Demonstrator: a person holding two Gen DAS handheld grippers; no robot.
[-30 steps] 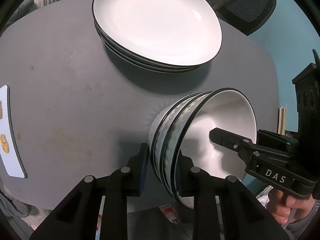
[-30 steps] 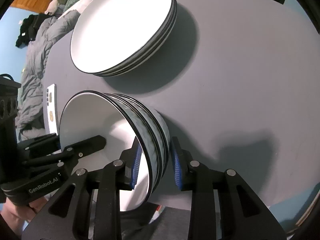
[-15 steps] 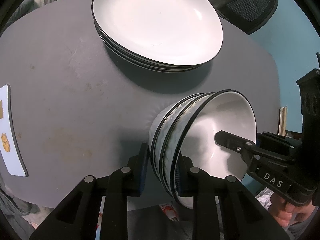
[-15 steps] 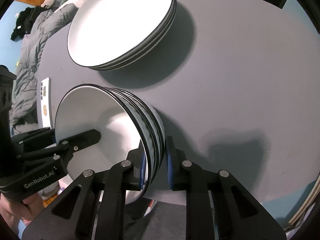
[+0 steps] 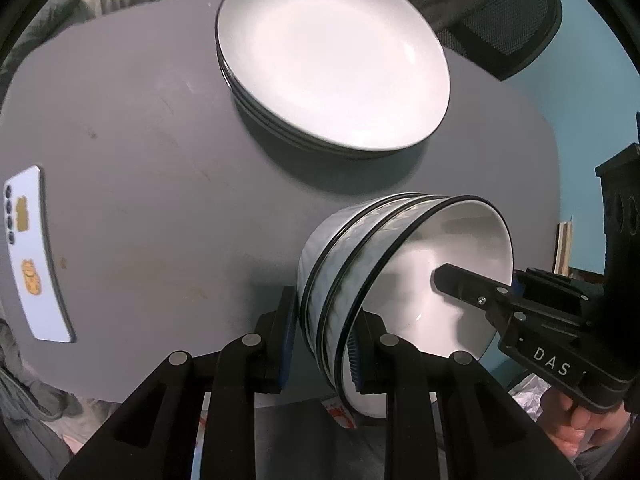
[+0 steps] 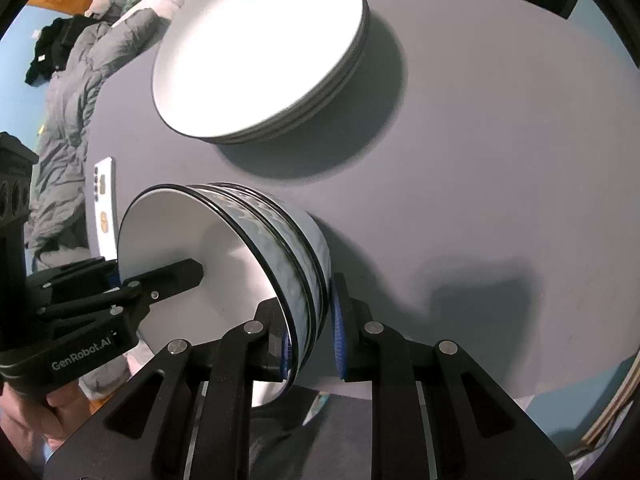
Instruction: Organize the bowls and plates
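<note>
A stack of nested white bowls (image 5: 400,280) with black rims is held in the air over the near edge of the grey table (image 5: 160,160); it also shows in the right wrist view (image 6: 224,264). My left gripper (image 5: 324,344) is shut on one side of the stack's rims. My right gripper (image 6: 312,336) is shut on the opposite side, one finger inside the top bowl. A stack of white plates (image 5: 332,52) sits at the far side of the table, also visible in the right wrist view (image 6: 260,48).
A white phone (image 5: 32,256) lies at the table's left edge. A black mesh chair (image 5: 504,20) stands behind the table. Grey bedding (image 6: 68,120) lies beyond the table's left side.
The bowl stack has risen and moved toward the plates with both grippers. The right gripper's fingers closed tighter on the rims.
</note>
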